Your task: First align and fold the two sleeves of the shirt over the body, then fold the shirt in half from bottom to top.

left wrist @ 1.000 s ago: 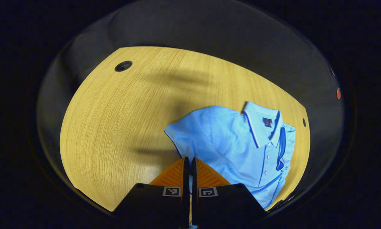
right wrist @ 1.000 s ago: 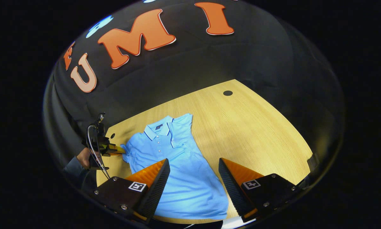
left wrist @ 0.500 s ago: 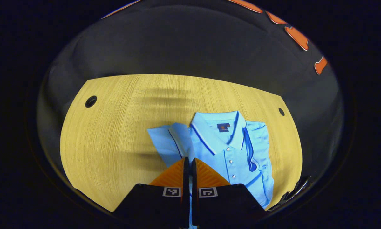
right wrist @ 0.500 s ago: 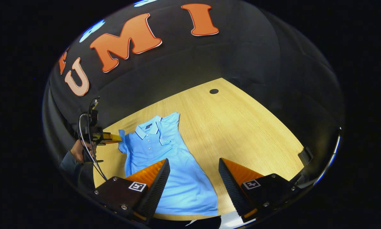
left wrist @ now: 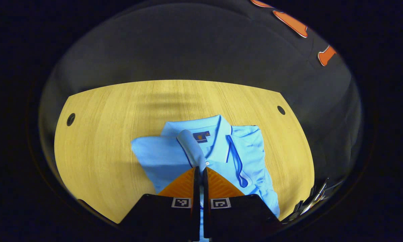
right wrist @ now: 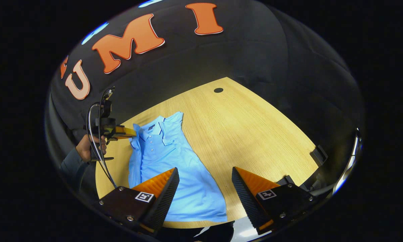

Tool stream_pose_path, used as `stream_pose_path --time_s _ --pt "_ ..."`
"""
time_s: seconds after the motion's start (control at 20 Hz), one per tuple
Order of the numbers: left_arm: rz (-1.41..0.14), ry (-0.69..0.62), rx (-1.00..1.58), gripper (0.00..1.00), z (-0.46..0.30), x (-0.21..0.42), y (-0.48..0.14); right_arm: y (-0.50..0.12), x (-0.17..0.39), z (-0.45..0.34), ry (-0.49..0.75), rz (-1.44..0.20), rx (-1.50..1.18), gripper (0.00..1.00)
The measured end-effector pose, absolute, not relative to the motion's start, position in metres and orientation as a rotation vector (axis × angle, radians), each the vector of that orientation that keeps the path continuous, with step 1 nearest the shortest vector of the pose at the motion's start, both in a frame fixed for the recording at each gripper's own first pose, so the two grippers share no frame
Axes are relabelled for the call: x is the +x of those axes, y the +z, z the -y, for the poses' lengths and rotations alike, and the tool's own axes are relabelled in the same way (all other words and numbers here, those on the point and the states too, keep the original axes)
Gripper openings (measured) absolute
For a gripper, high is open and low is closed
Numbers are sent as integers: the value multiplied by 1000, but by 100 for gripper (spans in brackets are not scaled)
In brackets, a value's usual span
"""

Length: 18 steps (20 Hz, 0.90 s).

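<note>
The left gripper is pinched on the shirt's sleeve (fabric shows between its fingers), holding it over the shirt near the collar. The right gripper hangs with its jaws wide apart above the hem. The shirt lies flat on the wooden table, its other sleeve already folded in.

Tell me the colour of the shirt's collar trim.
Dark blue piping on the light blue shirt collar; clearest in the left gripper view.
</note>
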<state>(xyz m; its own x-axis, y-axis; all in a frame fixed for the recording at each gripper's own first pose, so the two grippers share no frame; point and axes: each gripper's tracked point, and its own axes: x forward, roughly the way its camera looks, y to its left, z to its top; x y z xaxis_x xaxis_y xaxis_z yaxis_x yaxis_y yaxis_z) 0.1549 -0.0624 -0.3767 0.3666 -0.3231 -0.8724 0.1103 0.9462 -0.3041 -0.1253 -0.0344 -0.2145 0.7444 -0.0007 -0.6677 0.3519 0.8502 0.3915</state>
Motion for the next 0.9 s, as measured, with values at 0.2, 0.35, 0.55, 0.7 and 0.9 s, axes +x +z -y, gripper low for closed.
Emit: stream_pose_path --time_s 0.2,0.35,0.55,0.7,0.9 --pt "-1183 -338 -274 34 80 142 -371 -217 -125 24 -203 -725 526 96" --pt "-1173 -301 -230 77 61 127 -359 -220 -126 19 -162 -732 496 98" --pt "-1133 -255 -220 95 38 93 -329 -219 -123 11 -65 -741 461 99" --pt "-1108 -204 -234 100 22 58 -311 -228 -128 8 -2 -763 415 98" --pt "-1119 -188 -265 100 14 -9 -300 -250 -136 5 69 -833 370 99"
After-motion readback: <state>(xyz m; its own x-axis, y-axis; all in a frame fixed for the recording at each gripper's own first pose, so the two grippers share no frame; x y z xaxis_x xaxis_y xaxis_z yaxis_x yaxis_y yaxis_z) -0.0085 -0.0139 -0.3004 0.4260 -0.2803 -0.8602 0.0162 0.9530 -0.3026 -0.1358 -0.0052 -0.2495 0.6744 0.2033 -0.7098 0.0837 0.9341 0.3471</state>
